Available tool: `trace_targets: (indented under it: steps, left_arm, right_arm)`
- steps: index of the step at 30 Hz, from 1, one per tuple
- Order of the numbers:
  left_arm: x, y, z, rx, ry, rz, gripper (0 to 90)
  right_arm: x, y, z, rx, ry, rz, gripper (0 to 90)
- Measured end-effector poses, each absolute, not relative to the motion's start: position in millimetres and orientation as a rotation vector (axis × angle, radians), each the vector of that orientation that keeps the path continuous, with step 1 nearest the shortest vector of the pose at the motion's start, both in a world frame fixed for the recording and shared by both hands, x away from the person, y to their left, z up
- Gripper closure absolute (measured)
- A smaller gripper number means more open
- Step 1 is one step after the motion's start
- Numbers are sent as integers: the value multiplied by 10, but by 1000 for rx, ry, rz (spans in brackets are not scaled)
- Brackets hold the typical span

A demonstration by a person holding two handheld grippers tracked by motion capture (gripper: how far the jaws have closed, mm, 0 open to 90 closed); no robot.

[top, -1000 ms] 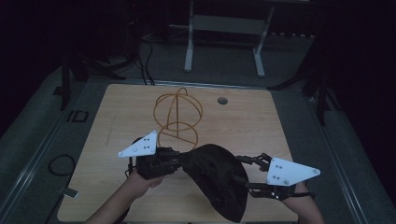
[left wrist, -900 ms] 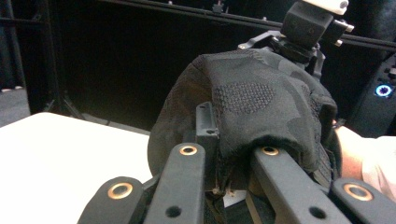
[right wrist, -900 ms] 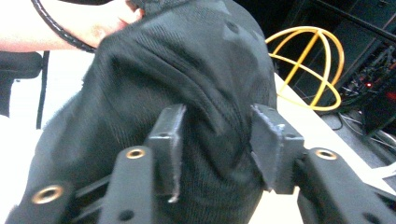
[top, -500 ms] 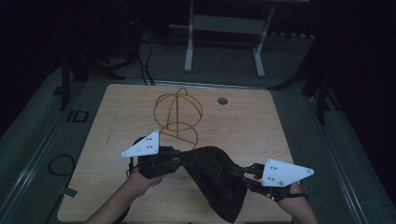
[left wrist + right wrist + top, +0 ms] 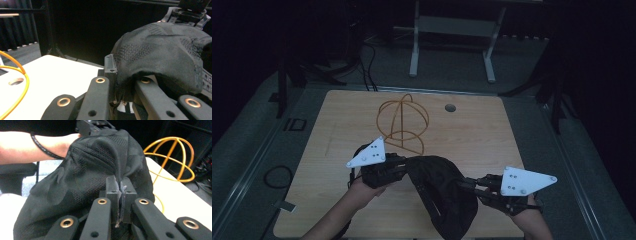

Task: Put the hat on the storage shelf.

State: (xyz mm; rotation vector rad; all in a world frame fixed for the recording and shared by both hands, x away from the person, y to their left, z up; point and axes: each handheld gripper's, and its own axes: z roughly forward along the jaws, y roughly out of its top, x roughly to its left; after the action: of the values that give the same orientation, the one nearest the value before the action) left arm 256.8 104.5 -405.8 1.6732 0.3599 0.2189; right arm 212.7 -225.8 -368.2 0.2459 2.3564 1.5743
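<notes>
Fabric of a black cap [image 5: 442,192] hangs above the near edge of the desk [image 5: 337,115], stretched between both tools. The left hand-held gripper [image 5: 404,165] pinches one edge; the right hand-held gripper [image 5: 460,183] has just been closing and now pinches the opposite edge. A yellow wire stand [image 5: 403,125] sits just behind.

The high view looks forward and down from above the person's side, taking in the whole bench [image 5: 337,120] from well back. The left gripper view sits very close behind its own jaws, facing across the bench toward the dark room. The right gripper view, just as near, faces the opposite way, toward the person's other forearm. All three share the black cap [image 5: 439,192] [image 5: 162,52] [image 5: 95,165] and the yellow wire stand [image 5: 403,125] [image 5: 18,75] [image 5: 172,157].
</notes>
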Motion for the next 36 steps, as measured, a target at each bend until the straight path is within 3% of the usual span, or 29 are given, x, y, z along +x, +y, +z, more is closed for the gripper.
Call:
trace_targets:
  steps: [2, 5, 7, 15, 18, 23, 27, 31, 36]
  left_arm:
    - [2562, 1040, -4069, 1670, 367, 226, 845]
    - [2545, 1050, -4079, 1689, 379, 268, 714]
    - [2521, 1052, -4084, 1711, 387, 316, 566]
    - [2511, 1144, -4135, 1676, 449, 362, 302]
    - [2527, 1214, -4166, 1655, 475, 332, 266]
    - [2483, 1294, -4238, 1653, 512, 386, 169]
    - [2435, 1354, -4332, 1670, 539, 427, 141]
    - [2386, 1444, -4466, 1696, 582, 461, 25]
    - [2316, 1592, -4653, 1712, 635, 543, 23]
  right_arm:
    - [2145, -2277, -3679, 284, 2343, 1584, 879]
    - [2156, -2319, -3667, 314, 2320, 1588, 879]
    - [2159, -2362, -3642, 346, 2293, 1589, 880]
    - [2209, -2493, -3535, 472, 2183, 1591, 879]
    - [2240, -2524, -3508, 507, 2150, 1592, 879]
    - [2318, -2569, -3441, 559, 2094, 1592, 879]
    - [2388, -2584, -3369, 584, 2050, 1580, 879]
    - [2480, -2577, -3304, 608, 2022, 1566, 879]
    - [2604, -2531, -3251, 643, 1995, 1561, 879]
